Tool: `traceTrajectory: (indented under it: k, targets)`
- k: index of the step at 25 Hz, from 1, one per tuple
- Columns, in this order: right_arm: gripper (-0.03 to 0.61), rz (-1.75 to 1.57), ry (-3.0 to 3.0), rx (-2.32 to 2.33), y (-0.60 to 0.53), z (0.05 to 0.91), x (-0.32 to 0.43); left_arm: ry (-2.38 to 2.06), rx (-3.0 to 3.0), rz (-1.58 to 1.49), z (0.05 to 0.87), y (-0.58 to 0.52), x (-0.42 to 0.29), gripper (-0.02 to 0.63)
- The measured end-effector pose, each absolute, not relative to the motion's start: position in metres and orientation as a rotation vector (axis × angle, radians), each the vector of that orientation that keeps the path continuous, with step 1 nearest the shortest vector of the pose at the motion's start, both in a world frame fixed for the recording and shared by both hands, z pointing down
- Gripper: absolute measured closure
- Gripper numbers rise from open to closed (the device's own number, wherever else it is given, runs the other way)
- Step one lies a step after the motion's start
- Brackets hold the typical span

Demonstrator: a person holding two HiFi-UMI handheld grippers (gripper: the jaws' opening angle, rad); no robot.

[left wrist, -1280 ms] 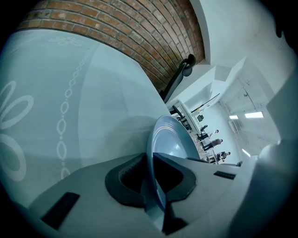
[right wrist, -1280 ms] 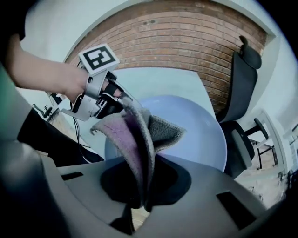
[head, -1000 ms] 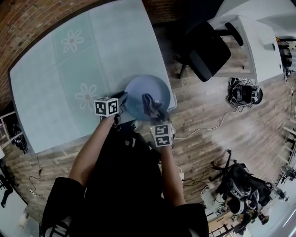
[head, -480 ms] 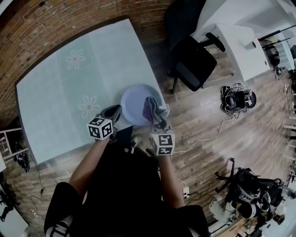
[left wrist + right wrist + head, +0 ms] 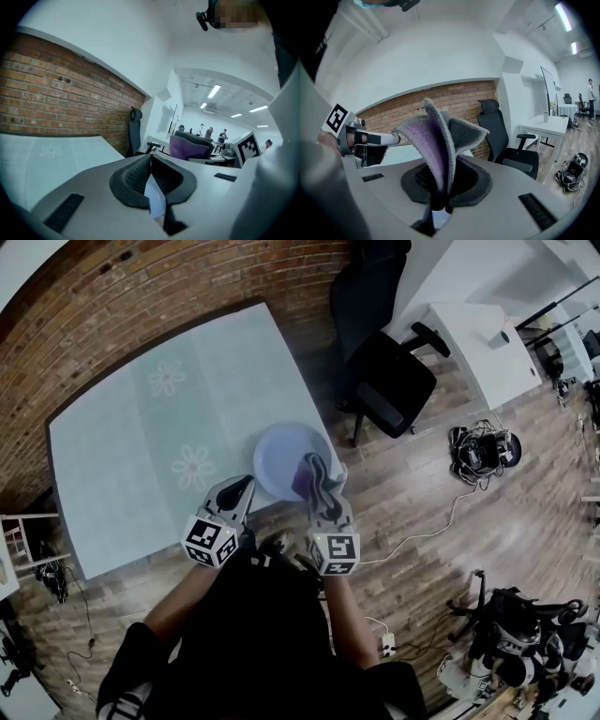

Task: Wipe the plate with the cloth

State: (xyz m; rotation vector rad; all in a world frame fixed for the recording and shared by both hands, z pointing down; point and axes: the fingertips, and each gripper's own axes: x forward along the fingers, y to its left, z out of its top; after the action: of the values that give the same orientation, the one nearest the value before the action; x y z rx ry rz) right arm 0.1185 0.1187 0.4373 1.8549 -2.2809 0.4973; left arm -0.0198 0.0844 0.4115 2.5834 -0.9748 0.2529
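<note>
The plate (image 5: 281, 457), judged rigid, smooth and breakable, is clamped by its thin rim in the closed left tongs (image 5: 246, 486), apparently clear of the desk (image 5: 131, 456). The soft, light cloth (image 5: 436, 140) is pinched at a fold in the right tongs (image 5: 322, 495), close to the plate.

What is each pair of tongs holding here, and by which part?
The left tongs pinch the pale blue plate by its rim; the right tongs clamp the grey-purple cloth by its bunched lower end.
</note>
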Motion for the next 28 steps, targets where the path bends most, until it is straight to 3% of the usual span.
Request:
traceTrajectory:
  k: [11, 28]
  targets:
    - [0.522, 0.407, -2.273, 1.983, 0.138, 0.385, 0.076, -0.95, 2.676, 0.167, 0.363, 0.085, -0.048, 0.574]
    - [0.522, 0.392, -2.218, 2.027, 0.149, 0.382, 0.034, -0.835, 2.688, 0.15, 0.372, 0.08, -0.073, 0.574]
